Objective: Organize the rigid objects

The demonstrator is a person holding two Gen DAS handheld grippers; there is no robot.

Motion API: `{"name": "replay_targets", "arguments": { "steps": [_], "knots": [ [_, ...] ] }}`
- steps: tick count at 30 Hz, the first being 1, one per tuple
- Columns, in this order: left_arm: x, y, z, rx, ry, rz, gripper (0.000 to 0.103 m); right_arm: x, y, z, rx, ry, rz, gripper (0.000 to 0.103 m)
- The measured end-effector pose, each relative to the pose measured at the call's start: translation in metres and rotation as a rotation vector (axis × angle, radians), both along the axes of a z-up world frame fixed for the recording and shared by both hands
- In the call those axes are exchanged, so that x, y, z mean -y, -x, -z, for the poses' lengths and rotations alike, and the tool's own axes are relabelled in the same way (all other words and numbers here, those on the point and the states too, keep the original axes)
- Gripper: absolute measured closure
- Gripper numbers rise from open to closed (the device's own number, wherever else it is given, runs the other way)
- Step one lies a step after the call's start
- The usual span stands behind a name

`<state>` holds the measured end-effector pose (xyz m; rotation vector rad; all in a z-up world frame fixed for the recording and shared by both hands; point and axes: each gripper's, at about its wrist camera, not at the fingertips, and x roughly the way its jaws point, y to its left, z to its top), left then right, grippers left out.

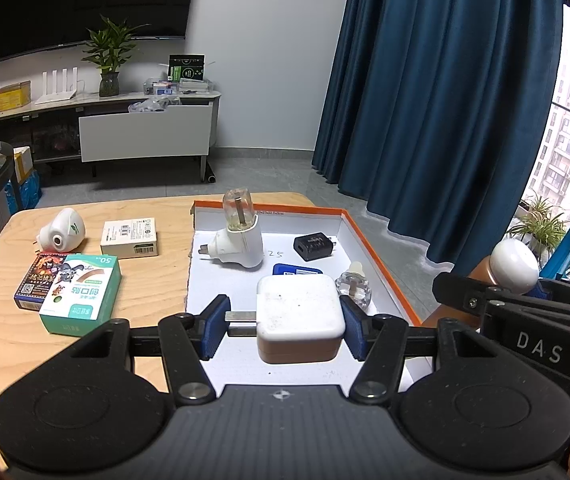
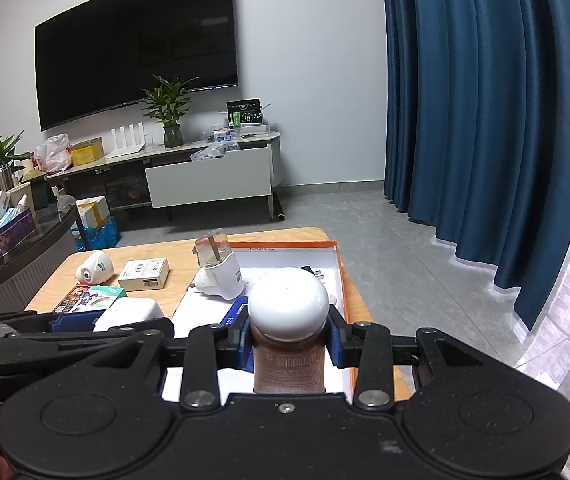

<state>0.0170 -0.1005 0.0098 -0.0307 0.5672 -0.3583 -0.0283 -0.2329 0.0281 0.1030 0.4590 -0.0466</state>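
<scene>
My left gripper [image 1: 283,326] is shut on a white square charger [image 1: 301,308], one blue pad against its prong tips and the other against its opposite side. It hangs just above the near part of a white box lid with an orange rim [image 1: 381,264]. My right gripper [image 2: 289,340] is shut on the neck of a brown bottle with a round white cap [image 2: 289,304], over the lid's near right part. In the left wrist view that bottle [image 1: 513,266] shows at the right edge. The charger [image 2: 129,312] appears at the left of the right wrist view.
Inside the lid lie a white plug-in vaporiser with a clear bottle [image 1: 241,240], a black charger [image 1: 315,246], a blue item [image 1: 297,270] and a small clear bottle [image 1: 355,284]. Left on the wooden table sit a white round device [image 1: 63,230], a white box [image 1: 131,238] and a green box [image 1: 81,294].
</scene>
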Motion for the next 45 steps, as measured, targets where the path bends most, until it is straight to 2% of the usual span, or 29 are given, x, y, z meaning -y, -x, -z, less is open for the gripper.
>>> {"name": "replay_targets", "arguments": {
  "steps": [45],
  "knots": [
    [0.0019,-0.0011,0.0041,-0.010,-0.015,-0.005,0.044,0.0034,-0.0015,0.0035,-0.018,0.002,-0.005,0.058]
  ]
}}
